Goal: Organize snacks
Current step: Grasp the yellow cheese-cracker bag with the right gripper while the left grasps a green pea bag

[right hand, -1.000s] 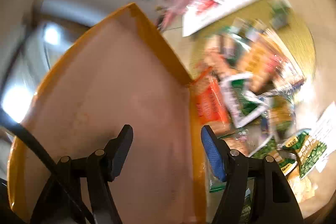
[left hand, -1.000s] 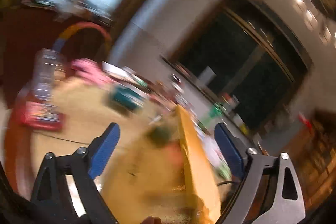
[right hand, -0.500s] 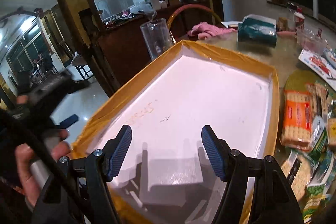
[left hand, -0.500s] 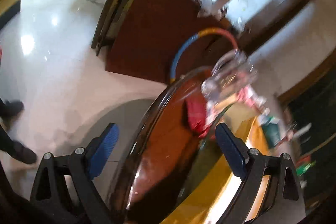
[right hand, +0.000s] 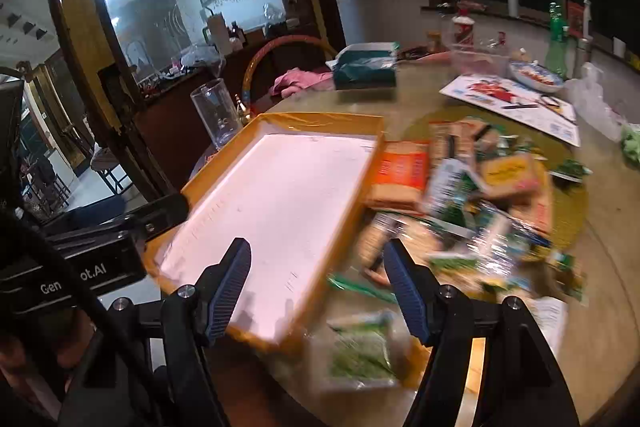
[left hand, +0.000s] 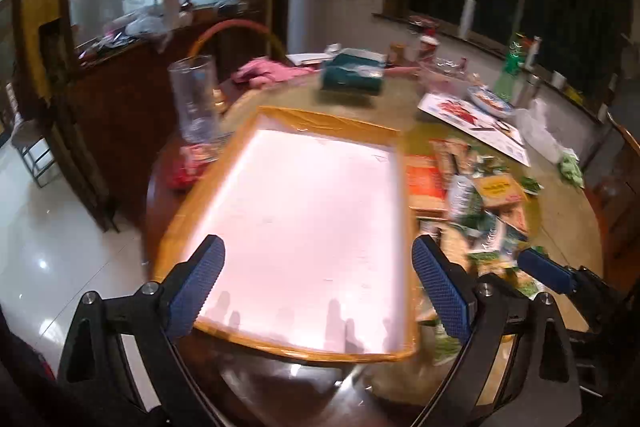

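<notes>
Tray (left hand: 304,227) now lies flat and empty on the table (right hand: 600,327), no longer tilted, snack packets (right hand: 472,203) heaped just beside it; left gripper (left hand: 318,285) and right gripper (right hand: 318,291) both wide, holding nothing, so sorting can begin.

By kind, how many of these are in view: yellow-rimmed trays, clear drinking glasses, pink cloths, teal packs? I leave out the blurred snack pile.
yellow-rimmed tray: 1
clear drinking glass: 1
pink cloth: 1
teal pack: 1
Total: 4
</notes>
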Demonstrator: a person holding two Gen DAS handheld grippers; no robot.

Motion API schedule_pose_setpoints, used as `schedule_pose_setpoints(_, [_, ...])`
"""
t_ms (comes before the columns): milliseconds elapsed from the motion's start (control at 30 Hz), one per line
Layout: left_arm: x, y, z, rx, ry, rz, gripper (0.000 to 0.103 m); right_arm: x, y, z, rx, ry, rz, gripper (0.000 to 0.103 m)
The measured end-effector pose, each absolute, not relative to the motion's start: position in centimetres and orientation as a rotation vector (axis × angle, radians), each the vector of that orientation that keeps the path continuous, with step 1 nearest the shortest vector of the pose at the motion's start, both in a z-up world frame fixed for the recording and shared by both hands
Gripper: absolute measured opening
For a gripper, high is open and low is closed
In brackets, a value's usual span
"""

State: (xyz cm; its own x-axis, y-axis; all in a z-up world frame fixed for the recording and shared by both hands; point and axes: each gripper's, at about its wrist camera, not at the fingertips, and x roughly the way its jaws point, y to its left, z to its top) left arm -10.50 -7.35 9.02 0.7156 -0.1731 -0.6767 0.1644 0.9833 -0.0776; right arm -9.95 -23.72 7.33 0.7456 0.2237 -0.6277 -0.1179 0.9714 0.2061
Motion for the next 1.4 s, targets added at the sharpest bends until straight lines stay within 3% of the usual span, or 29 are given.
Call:
schedule_pose_setpoints(67, [-10.7, -9.1, 8.6, 0.040, 0.855, -0.214, 0.094, -10.9, -25.5, 7.6, 0.148, 0.714, 0.172, 0.069])
schedule_pose_setpoints(233, [-14.1, -11.0, 8.2, 0.088, 0.820, -0.268, 0.095, -12.8, -30.0, 8.1, 0.229, 0.738, 0.089, 0.070])
schedule_pose_setpoints(433, [-14.0, -15.1, 6.2, 0.077, 0.969, -0.349, 0.094, -16.6, -33.9, 5.8, 0.298, 0.789, 0.044, 0.071])
schedule_pose_setpoints(533, [-14.2, -16.3, 7.9, 0.078, 0.919, -0.372, 0.094, -16.7, -35.9, 5.2, 0.387, 0.808, 0.048, 0.071])
schedule_pose_setpoints(667, [-15.0, -17.1, 6.0, 0.203, 0.935, -0.361, 0.094, -17.4, -37.3, 4.7, 0.387, 0.812, 0.057, 0.071])
schedule_pose_setpoints(1400, [-14.9, -16.0, 4.8, 0.116, 0.944, -0.412, 0.094, -17.0, -38.5, 1.8, 0.478, 0.904, 0.050, 0.070])
